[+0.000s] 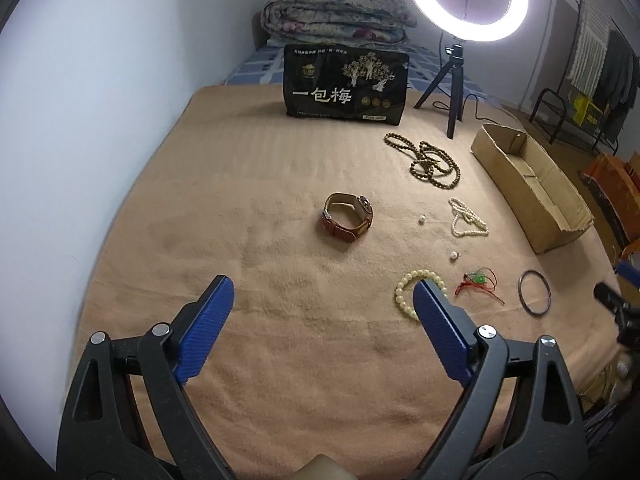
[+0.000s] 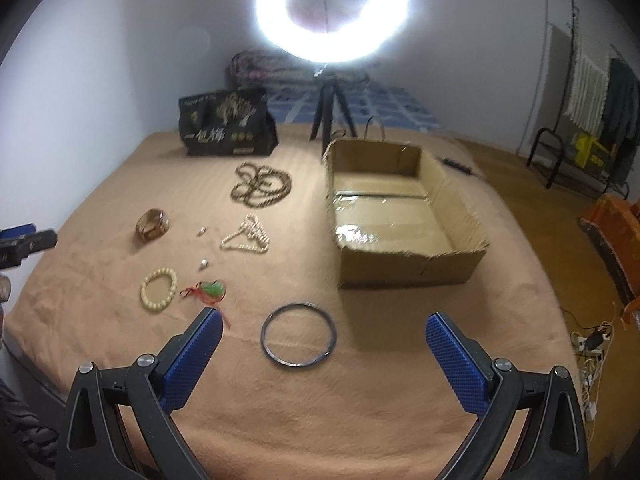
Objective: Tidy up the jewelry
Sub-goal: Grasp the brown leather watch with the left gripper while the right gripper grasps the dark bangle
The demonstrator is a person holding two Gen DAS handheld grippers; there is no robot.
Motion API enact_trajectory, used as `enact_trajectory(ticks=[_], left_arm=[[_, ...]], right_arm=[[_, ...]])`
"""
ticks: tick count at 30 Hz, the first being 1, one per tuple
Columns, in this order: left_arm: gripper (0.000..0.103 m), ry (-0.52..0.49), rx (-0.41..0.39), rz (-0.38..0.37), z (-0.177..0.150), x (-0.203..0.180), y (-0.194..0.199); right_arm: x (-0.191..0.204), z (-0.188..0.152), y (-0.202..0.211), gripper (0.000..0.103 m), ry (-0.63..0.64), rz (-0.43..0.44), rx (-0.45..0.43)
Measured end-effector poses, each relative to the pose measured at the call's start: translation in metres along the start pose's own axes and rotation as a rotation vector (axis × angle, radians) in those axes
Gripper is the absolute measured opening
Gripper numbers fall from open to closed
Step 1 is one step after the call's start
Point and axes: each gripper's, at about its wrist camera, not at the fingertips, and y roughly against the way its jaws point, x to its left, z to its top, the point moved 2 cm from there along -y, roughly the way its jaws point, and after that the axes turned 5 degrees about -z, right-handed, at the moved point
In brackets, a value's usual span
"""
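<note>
Jewelry lies spread on a tan blanket (image 1: pixel 280 320). A brown leather watch (image 1: pixel 347 217) sits mid-blanket, also in the right wrist view (image 2: pixel 152 224). There is a dark bead necklace (image 1: pixel 430 160) (image 2: pixel 260 185), a pearl necklace (image 1: pixel 468 218) (image 2: pixel 247 236), a cream bead bracelet (image 1: pixel 404 292) (image 2: pixel 159 289), a green pendant on red cord (image 1: pixel 478 280) (image 2: pixel 210 290) and a dark bangle (image 1: pixel 534 292) (image 2: pixel 298 335). An empty cardboard box (image 2: pixel 400 216) (image 1: pixel 528 184) stands at the right. My left gripper (image 1: pixel 324 296) is open, above the blanket. My right gripper (image 2: pixel 324 328) is open, over the bangle.
Two small white loose pieces (image 1: pixel 421 219) (image 1: pixel 453 255) lie between the watch and the pearls. A black snack bag (image 1: pixel 346 84), a ring light on a tripod (image 1: pixel 456 80) and a folded quilt (image 1: pixel 336 16) stand at the back. A white wall (image 1: pixel 100 120) runs along the left.
</note>
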Motion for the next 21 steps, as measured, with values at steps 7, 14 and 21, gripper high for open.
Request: enact_trajectory(ticks=[7,14,21], left_arm=[[0.07,0.05,0.058,-0.03,0.022,0.01,-0.03],[0.054,0.089,0.112,-0.08,0.044,0.013,-0.067],[0.049,0.15,0.171,-0.112,0.052,0.025,-0.1]], right_arm=[[-0.007,-0.005,-0.021,0.102,-0.001,0.002,0.08],[-0.012,-0.013,-0.052,0.1,0.038,0.014,0.169],[0.002,-0.017,-0.076,0.1,0.099,0.099,0.218]])
